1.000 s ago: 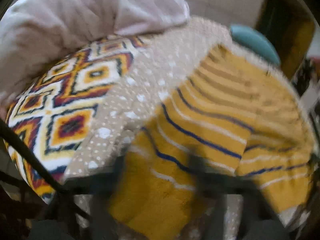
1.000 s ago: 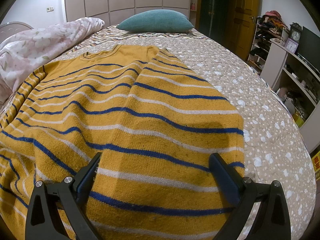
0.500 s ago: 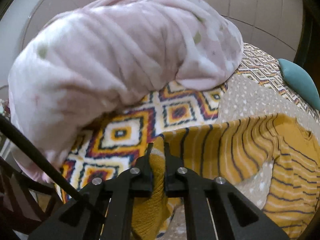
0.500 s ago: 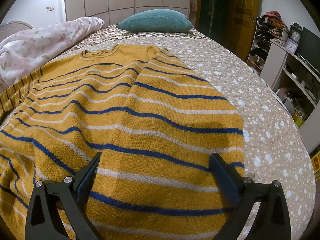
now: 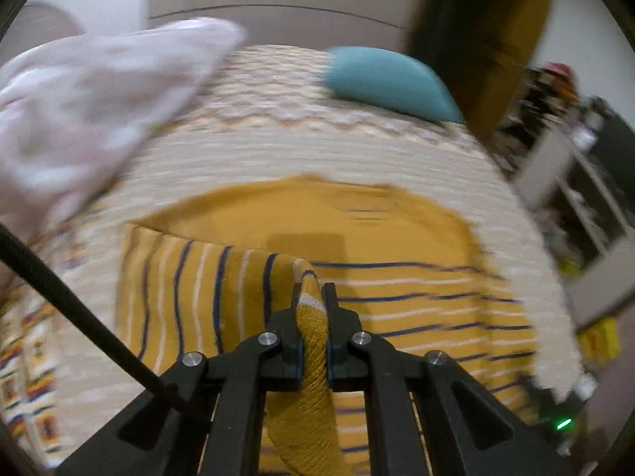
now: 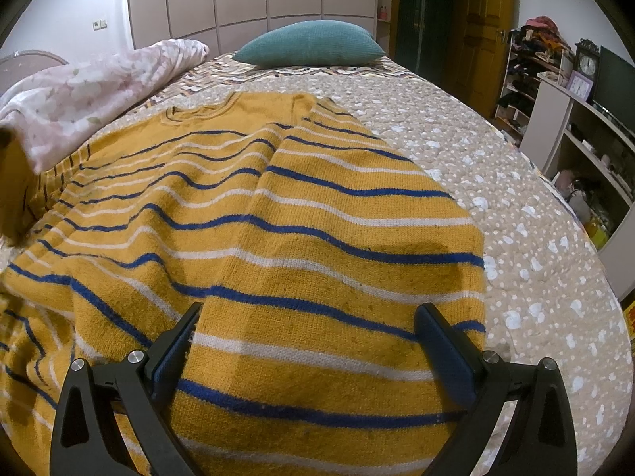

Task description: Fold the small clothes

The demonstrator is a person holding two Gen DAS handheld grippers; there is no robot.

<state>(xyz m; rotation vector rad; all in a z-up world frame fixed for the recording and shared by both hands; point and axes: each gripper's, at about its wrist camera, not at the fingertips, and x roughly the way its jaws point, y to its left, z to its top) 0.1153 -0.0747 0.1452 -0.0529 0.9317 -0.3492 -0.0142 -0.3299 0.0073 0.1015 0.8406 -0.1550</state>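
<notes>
A mustard-yellow sweater with blue and white stripes (image 6: 301, 214) lies spread on the bed, its right sleeve folded over the body. My left gripper (image 5: 311, 293) is shut on the cuff of the left sleeve (image 5: 309, 341) and holds it raised over the sweater's body (image 5: 397, 309); the sleeve hangs down between the fingers. My right gripper (image 6: 307, 317) is open and empty, low over the sweater's hem, its fingers (image 6: 436, 333) spread wide.
The bed has a beige dotted cover (image 6: 516, 198) and a patterned sheet (image 5: 24, 357). A pink floral duvet (image 6: 79, 91) is bunched at the left. A teal pillow (image 6: 313, 43) lies at the head. Shelves (image 6: 575, 119) stand at the right.
My left gripper has carried the sleeve cuff from the bed's left side across over the sweater's body, and the view has swung right. The right gripper has not moved.
</notes>
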